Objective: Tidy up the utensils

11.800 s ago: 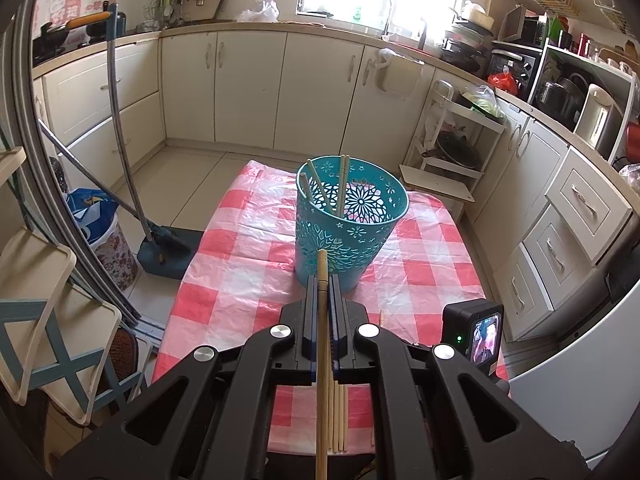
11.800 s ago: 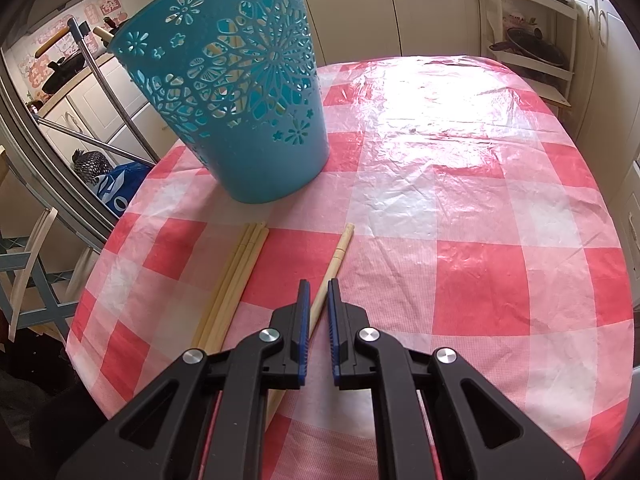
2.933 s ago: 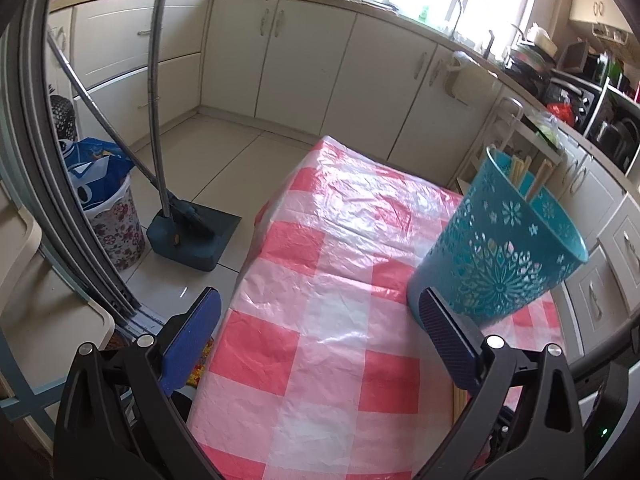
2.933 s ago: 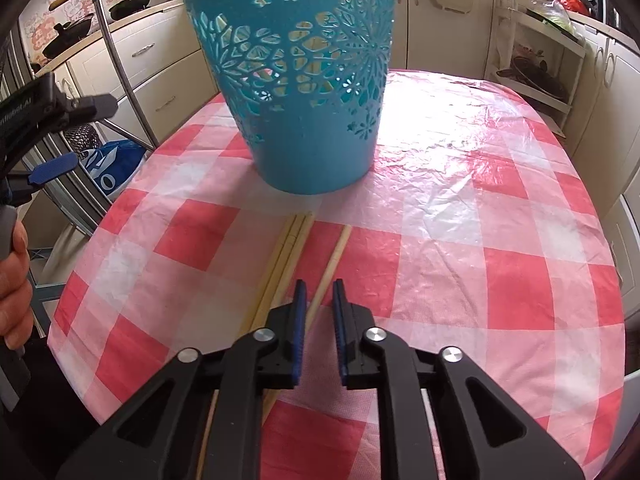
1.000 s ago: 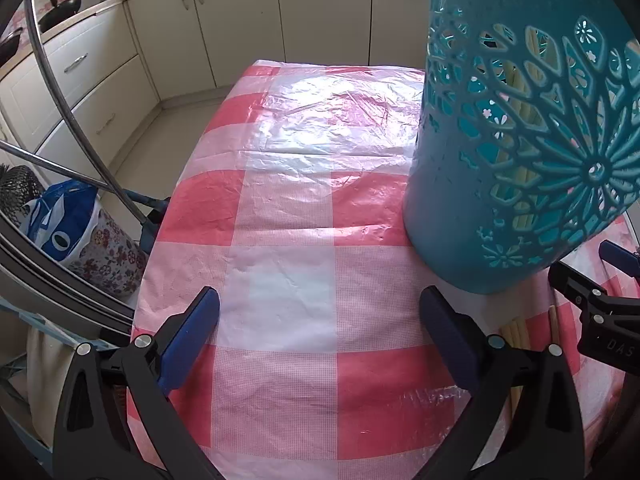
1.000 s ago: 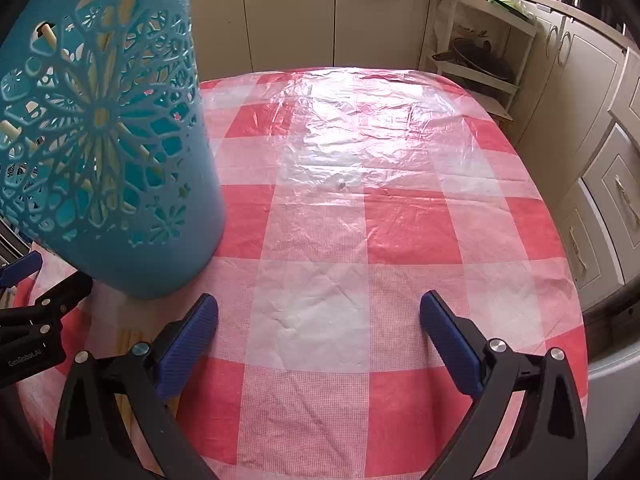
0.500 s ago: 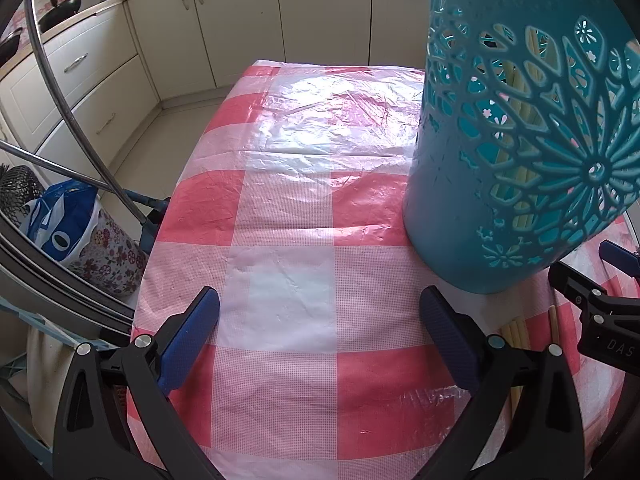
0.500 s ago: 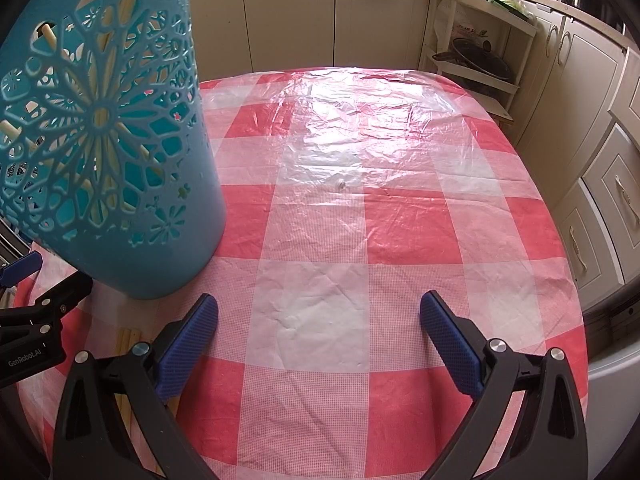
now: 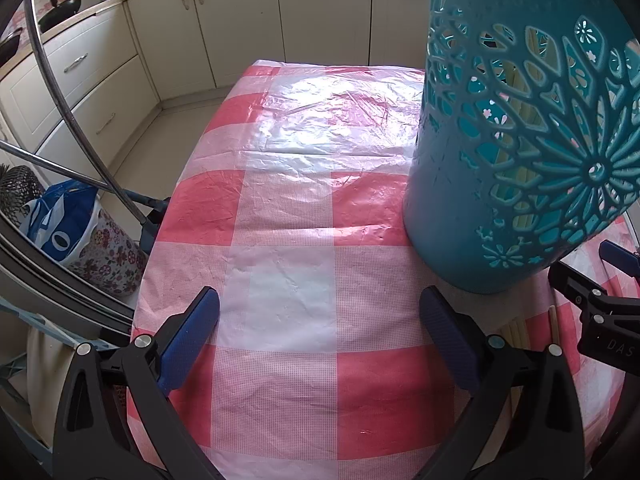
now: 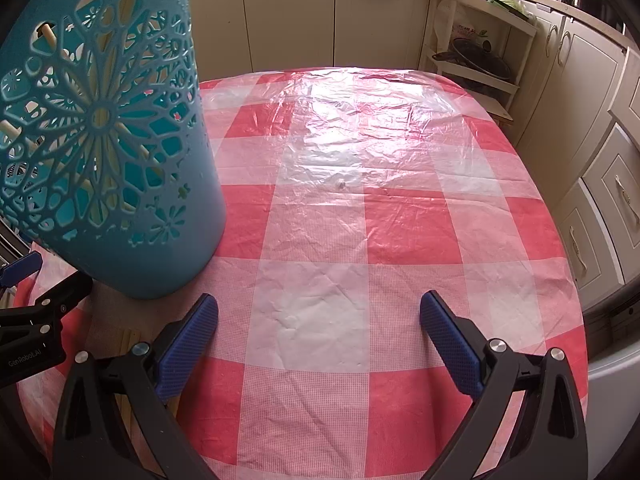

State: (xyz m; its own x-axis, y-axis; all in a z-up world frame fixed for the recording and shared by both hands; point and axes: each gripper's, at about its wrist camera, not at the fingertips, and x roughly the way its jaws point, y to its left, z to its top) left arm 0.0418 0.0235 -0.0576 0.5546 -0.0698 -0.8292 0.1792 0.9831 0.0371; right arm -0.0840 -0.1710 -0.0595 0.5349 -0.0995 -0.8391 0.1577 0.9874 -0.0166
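A kitchen table covered in a red-and-white checked plastic tablecloth, seen from two gripper-mounted cameras. A teal plastic basket with cut-out flower patterns stands upright on the cloth between the two grippers. Through its openwork, several pale wooden chopsticks can be seen leaning inside, so part of the sorting looks done.

The left gripper hovers low over bare cloth with its blue-padded fingers spread wide apart and holding nothing. The right gripper is likewise spread wide and empty, also over bare cloth. Each gripper's black frame shows at the edge of the other's view, just beside the basket's base.

What is left: a few loose chopsticks lie flat on the tablecloth in front of the basket, near its base, largely hidden behind the gripper frames (the right camera shows their ends poking out beside its left finger). Their exact number cannot be told. Judging from this, the task is well along but unfinished; those remaining sticks need picking up and dropping into the basket. Neither gripper is aimed at them at this moment.

Cream cupboards and a shelf rack ring the room.
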